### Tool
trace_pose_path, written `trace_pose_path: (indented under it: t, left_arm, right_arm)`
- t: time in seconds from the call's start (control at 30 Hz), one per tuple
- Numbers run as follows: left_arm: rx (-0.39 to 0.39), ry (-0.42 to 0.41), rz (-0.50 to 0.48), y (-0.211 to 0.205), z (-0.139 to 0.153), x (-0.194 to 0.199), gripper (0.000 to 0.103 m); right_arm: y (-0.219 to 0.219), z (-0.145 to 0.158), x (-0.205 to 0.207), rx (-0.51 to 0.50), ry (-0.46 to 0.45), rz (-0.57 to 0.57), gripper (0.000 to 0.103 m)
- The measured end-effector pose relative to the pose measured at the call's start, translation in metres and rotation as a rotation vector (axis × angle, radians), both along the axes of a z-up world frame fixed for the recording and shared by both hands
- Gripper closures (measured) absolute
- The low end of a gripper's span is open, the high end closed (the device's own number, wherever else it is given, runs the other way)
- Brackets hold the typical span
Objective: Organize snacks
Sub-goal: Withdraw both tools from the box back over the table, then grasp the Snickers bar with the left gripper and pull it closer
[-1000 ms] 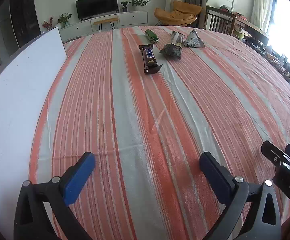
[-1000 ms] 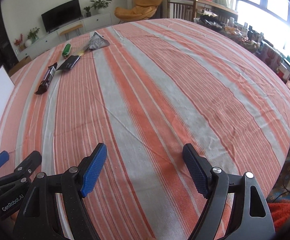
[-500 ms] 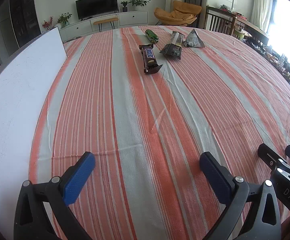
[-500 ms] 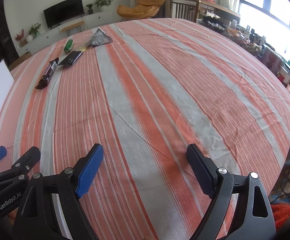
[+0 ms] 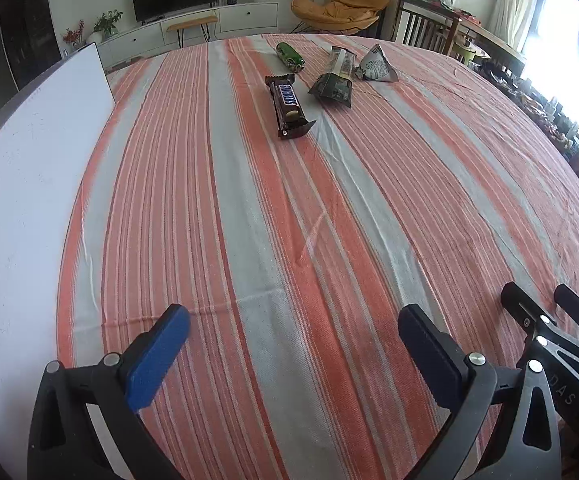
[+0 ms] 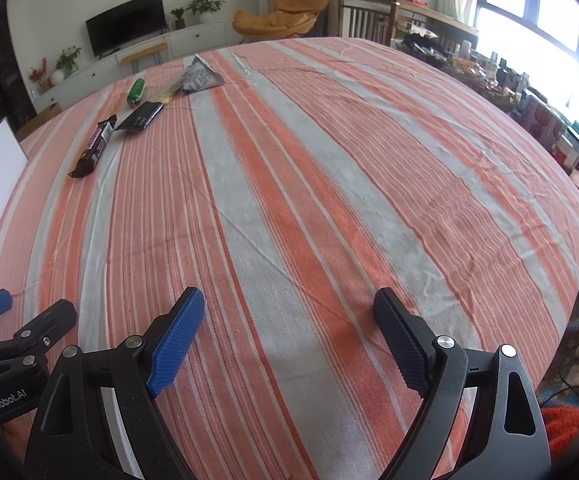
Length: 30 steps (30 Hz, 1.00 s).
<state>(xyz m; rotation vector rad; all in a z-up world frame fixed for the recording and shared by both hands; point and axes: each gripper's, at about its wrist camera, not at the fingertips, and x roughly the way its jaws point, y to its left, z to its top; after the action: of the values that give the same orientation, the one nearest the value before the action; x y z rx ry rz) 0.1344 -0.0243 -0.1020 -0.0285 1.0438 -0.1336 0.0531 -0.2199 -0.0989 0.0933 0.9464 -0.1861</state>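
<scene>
Left wrist view: the left gripper [image 5: 293, 344] has its fingers [image 5: 157, 356] spread wide over the striped tabletop [image 5: 249, 208], nothing between them. The right gripper [image 6: 289, 332] has just been opening and is likewise empty. Far ahead lie a bar marked "SNICKERS" [image 5: 287, 100], a green packet [image 5: 289, 54], a dark pouch [image 5: 335, 80] and a grey triangular pack [image 5: 377, 64].

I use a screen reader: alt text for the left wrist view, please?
Open left gripper hovers over a striped tablecloth, nothing between its blue pads. Four snacks lie far ahead: a Snickers bar, green roll, dark packet, triangular pouch.
</scene>
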Motion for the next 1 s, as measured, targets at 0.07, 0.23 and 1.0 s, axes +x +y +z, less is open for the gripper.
trace_pose_path:
  t: [0.07,0.23,1.0]
  left_arm:
    - [-0.057,-0.011,0.036,0.005,0.014,0.014,0.0]
    - [-0.046,-0.063,0.066,-0.001,0.044,0.08,0.0]
    - [0.002,-0.03,0.09,0.018,0.005,0.007,0.086]
  right_arm:
    - [0.0,0.0,0.0,0.0,0.0,0.0,0.014]
    - [0.0,0.0,0.0,0.0,0.0,0.002,0.013]
    - [0.001,0.0,0.001,0.0,0.0,0.002,0.011]
